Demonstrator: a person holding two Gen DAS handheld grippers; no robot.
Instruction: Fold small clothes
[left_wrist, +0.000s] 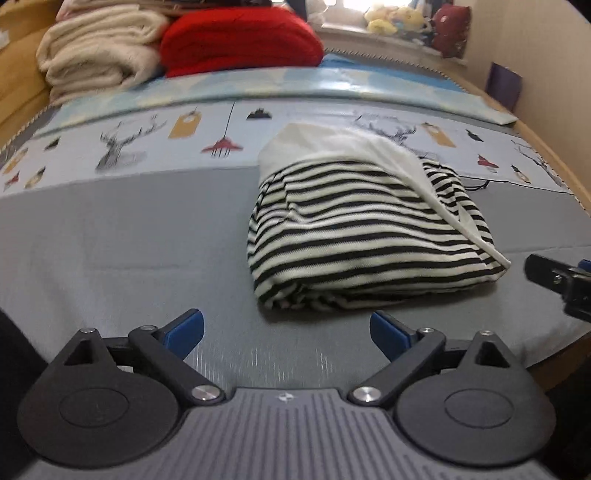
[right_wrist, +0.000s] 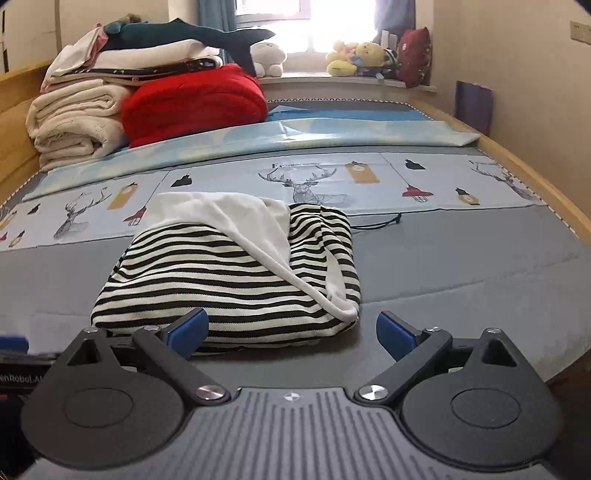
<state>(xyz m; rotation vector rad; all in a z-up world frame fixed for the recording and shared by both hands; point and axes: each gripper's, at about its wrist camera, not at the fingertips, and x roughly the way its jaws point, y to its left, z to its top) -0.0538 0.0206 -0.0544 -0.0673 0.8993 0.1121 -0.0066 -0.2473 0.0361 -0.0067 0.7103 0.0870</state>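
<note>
Striped garment (left_wrist: 354, 236), black and white with a plain white panel (left_wrist: 343, 147) turned over its top, is lying folded into a compact bundle on the grey bed cover (left_wrist: 122, 236), its far edge reaching the deer-print strip (left_wrist: 122, 144). Left gripper (left_wrist: 286, 332) is hovering just short of the bundle's near edge, jaws standing wide apart with nothing between the blue pads. Right gripper (right_wrist: 291, 332) is likewise spread wide and gripping nothing; its left pad is overlapping the bundle's near edge in the right wrist view, and contact cannot be judged. A fingertip of the right gripper is showing at the right edge of the left wrist view. Folded cream blankets (right_wrist: 70, 122) and a red quilt (right_wrist: 192, 103) are sitting stacked at the far end.
</note>
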